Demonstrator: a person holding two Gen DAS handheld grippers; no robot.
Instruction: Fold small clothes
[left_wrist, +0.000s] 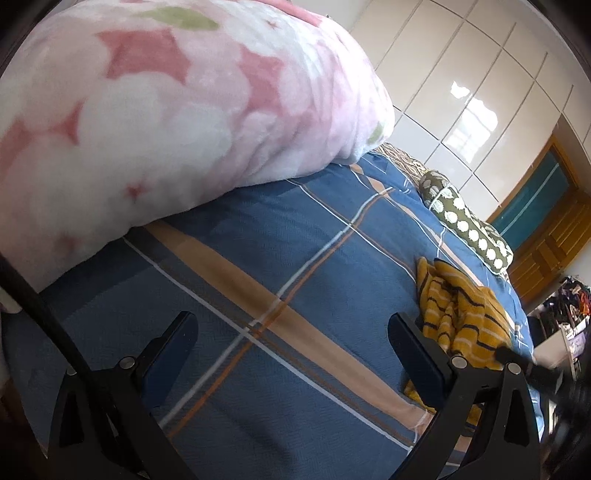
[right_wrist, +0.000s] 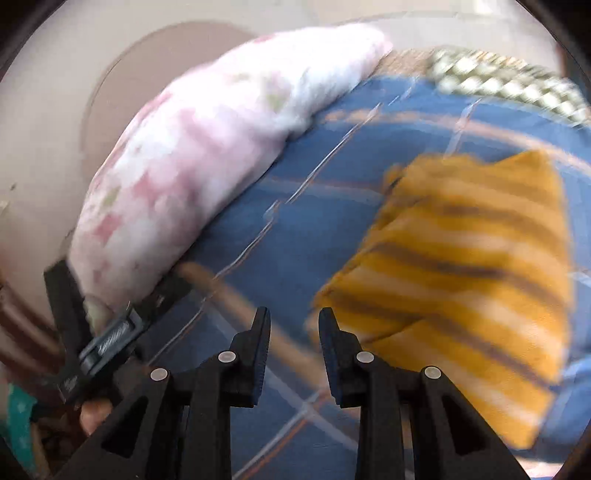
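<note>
One small garment, mustard-yellow knit with dark and white stripes, crumpled, lies on blue plaid bed sheet, just right of left hand-held gripper; jaws wide apart. Right hand-held gripper narrowly apart, holds nothing. One pink floral blanket, one dotted olive pillow

1. My garment is mustard yellow with white and dark stripes.
2. The bedsheet is blue, crossed by tan, white and orange lines.
3. The blanket is pink-and-white floral with green leaves.
4. The pillow is olive with white dots.
</note>
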